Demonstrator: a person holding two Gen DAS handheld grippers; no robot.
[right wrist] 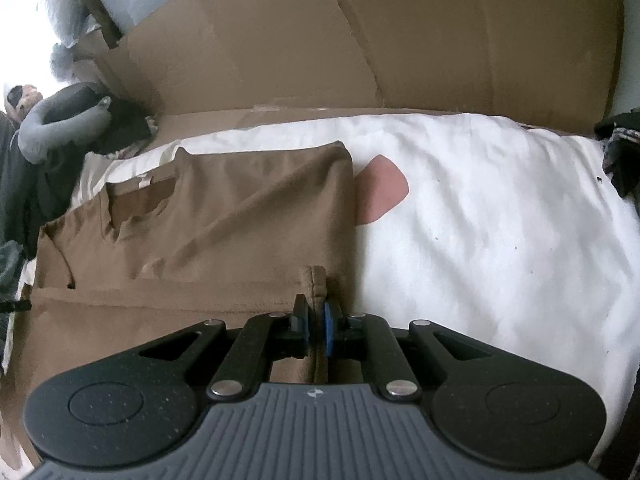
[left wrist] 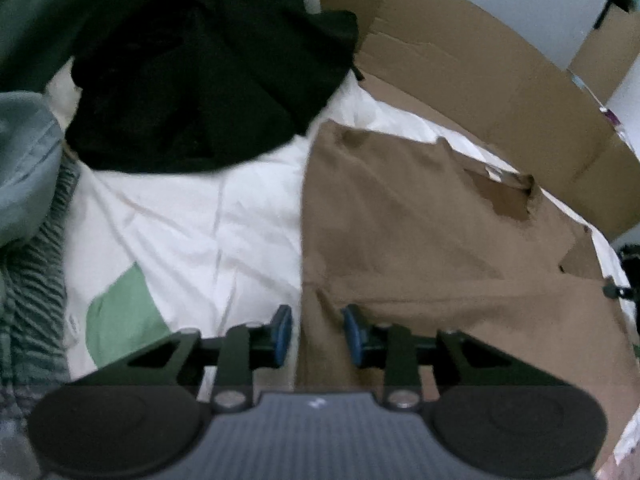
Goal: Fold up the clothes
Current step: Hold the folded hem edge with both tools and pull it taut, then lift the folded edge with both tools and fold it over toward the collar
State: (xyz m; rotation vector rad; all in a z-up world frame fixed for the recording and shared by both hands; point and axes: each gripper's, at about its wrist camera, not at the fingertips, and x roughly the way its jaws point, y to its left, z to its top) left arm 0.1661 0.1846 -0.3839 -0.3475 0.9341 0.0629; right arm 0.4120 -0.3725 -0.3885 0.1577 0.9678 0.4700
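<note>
Brown shirt (right wrist: 224,216) half folded on bed (right wrist: 500,216): right tongs (right wrist: 316,328) pinch its hem, left tongs (left wrist: 316,332) narrow & empty, dark pile (left wrist: 208,80) w/ more left.

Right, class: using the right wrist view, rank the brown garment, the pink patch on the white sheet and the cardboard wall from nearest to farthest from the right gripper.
1. Brown garment: pinched in the right gripper.
2. Pink patch: ahead, slightly right.
3. Cardboard wall: at the back.
</note>
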